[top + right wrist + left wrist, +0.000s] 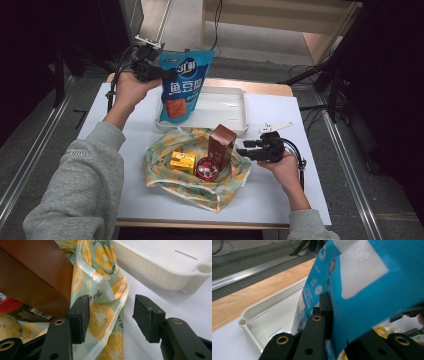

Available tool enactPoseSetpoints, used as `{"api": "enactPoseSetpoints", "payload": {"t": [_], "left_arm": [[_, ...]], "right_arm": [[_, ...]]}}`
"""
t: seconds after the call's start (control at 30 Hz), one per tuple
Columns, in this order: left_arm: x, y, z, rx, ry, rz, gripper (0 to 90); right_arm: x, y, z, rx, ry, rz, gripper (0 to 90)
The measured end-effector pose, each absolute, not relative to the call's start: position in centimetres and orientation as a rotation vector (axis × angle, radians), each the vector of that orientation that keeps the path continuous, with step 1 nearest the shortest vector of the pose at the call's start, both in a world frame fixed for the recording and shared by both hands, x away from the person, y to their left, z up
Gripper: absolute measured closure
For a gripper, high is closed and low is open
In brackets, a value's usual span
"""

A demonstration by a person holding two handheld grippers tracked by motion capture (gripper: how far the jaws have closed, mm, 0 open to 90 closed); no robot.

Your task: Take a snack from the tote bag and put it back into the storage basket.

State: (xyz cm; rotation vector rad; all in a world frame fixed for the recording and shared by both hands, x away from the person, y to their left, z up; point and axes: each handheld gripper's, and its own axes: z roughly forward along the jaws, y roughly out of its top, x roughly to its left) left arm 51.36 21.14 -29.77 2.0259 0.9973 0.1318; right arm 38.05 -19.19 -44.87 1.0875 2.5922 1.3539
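Blue foil is what your left gripper (150, 70) is pinching: its jaws are pressed together on the upper edge of the snack pouch (183, 85), and the pouch is hanging below them with its bottom reaching into the white tray (235, 107). In the left gripper view the pouch (367, 290) is filling the space just ahead of the jaws, tilted, with the tray (259, 315) lying beneath. Judge it as light, soft and slick; it is likely swinging or folding if you are gripping low, so the flat sealed edge near the top seems the safest hold.

Your right gripper (248, 151) is resting spread, gripping nothing. Between its pads (79, 317) a fold of the fruit-print bag (107, 302) is lying, touching the near pad but not squeezed. Just beside that pad the brown box (32, 277) is standing inside the bag, with a red-lidded jar (206, 169) and a yellow box (182, 161) beyond it. That fabric looks thin and floppy, so a bunched hem should be giving you the firmest bite.
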Motion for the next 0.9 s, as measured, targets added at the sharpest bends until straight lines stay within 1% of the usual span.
{"api": "enactPoseSetpoints", "payload": {"t": [0.17,0.33,0.5,0.7,0.8,0.87,0.9], "left_arm": [[51.6,21.1,-29.9,2.015,1.000,0.151,90.0],[52.0,21.5,-30.4,1.990,1.014,0.141,90.0],[52.0,21.0,-30.9,2.003,1.014,0.149,89.8],[52.2,21.0,-31.7,1.996,1.019,0.125,89.0],[51.9,20.9,-31.9,2.016,0.997,0.090,86.8],[51.7,20.8,-31.9,2.031,0.998,0.099,83.0],[51.6,20.7,-32.0,2.038,1.001,0.096,83.0]], "right_arm": [[38.0,-19.2,-44.8,1.087,2.592,1.354,48.3],[38.0,-19.2,-44.9,1.085,2.595,1.354,48.3],[38.0,-19.1,-44.9,1.083,2.596,1.353,48.3],[38.1,-19.1,-44.9,1.083,2.597,1.350,48.3],[38.1,-19.2,-44.9,1.081,2.595,1.352,48.3],[38.1,-19.2,-44.9,1.081,2.597,1.355,48.3],[38.1,-19.2,-44.9,1.081,2.597,1.355,48.3]]}}
